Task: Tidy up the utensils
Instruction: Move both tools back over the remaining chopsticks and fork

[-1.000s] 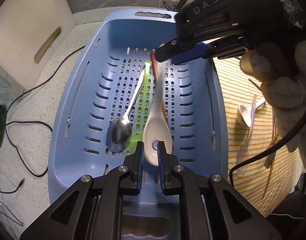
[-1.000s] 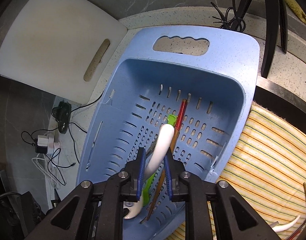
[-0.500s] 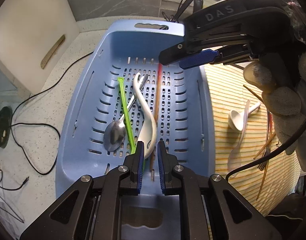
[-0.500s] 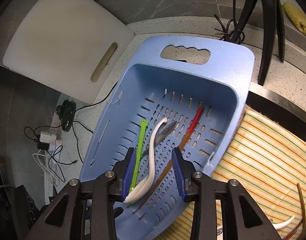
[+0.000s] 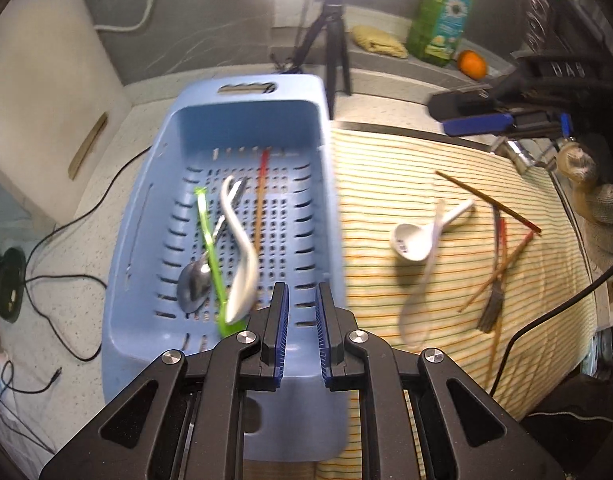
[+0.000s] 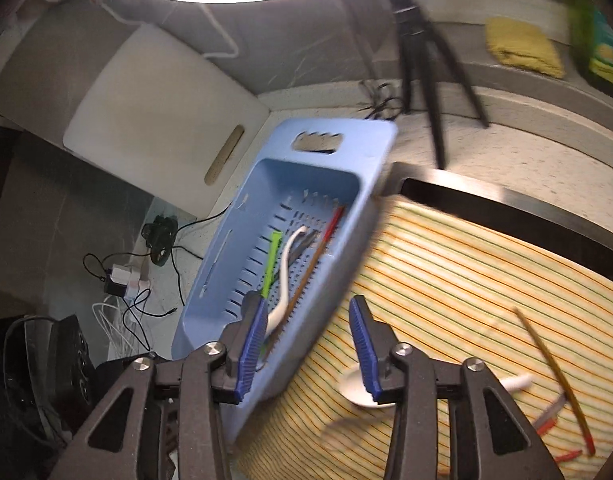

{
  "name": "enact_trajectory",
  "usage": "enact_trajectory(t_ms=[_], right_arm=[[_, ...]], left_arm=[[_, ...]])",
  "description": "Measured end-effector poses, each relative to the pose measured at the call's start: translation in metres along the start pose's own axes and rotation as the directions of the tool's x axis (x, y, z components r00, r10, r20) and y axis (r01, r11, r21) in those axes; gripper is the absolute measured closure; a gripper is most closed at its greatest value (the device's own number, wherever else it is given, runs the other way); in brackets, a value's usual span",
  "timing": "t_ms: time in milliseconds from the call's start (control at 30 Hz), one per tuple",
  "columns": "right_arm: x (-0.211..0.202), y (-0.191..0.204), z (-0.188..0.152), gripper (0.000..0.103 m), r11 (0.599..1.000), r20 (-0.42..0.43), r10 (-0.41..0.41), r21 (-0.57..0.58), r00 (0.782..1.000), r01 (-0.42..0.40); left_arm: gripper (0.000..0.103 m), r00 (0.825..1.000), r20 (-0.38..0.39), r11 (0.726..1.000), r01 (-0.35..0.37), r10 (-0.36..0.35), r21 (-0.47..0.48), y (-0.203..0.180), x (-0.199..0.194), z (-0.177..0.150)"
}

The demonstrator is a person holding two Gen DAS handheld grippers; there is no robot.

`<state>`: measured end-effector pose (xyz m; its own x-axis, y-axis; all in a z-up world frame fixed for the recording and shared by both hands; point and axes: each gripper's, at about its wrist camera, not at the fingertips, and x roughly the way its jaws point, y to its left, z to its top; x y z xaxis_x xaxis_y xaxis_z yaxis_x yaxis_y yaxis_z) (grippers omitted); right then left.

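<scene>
The blue slotted basket holds a white ceramic spoon, a metal spoon, a green utensil and a red-tipped chopstick. On the striped mat lie another white spoon, a clear plastic spoon, a fork and chopsticks. My left gripper is open a little and empty above the basket's near right rim. My right gripper is open wide and empty above the basket's edge and mat; it also shows at the left wrist view's far right.
A white cutting board leans at the left. A black tripod stands behind the basket. A green soap bottle, an orange and a yellow cloth sit on the back ledge. Cables and plugs lie left of the basket.
My right gripper opened, let the white ceramic spoon drop into the basket, and pulled back to the right. My left gripper rose and moved back toward the mat.
</scene>
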<state>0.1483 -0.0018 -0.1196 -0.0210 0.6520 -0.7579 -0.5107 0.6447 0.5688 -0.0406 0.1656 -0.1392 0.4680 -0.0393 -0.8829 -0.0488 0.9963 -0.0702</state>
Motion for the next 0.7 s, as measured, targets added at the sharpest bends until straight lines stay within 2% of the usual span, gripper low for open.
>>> enact_trajectory(t_ms=[67,367,533,700], right_arm=[[-0.019,-0.021,-0.011,0.06,0.999,0.024,-0.017,0.032,1.0,0.017],[-0.079,-0.112,-0.08,0.06,0.97,0.075,-0.11,0.226,0.991,0.091],[-0.088,-0.14,-0.115,0.06,0.945,0.069,-0.116,0.314,0.991,0.089],[-0.086,-0.165,-0.14,0.06,0.899,0.061,-0.105,0.433,0.993,0.069]], left_arm=[[0.083,1.0,0.004,1.0,0.013,-0.013,0.021,-0.01,-0.001,0.001],[0.083,0.993,-0.033,0.985,0.112,-0.109,0.128,-0.07,0.011,0.0],[0.083,0.986,-0.068,0.967,0.163,-0.153,0.195,-0.102,0.02,0.002],[0.083,0.977,-0.108,0.943,0.207,-0.184,0.262,-0.126,0.031,0.003]])
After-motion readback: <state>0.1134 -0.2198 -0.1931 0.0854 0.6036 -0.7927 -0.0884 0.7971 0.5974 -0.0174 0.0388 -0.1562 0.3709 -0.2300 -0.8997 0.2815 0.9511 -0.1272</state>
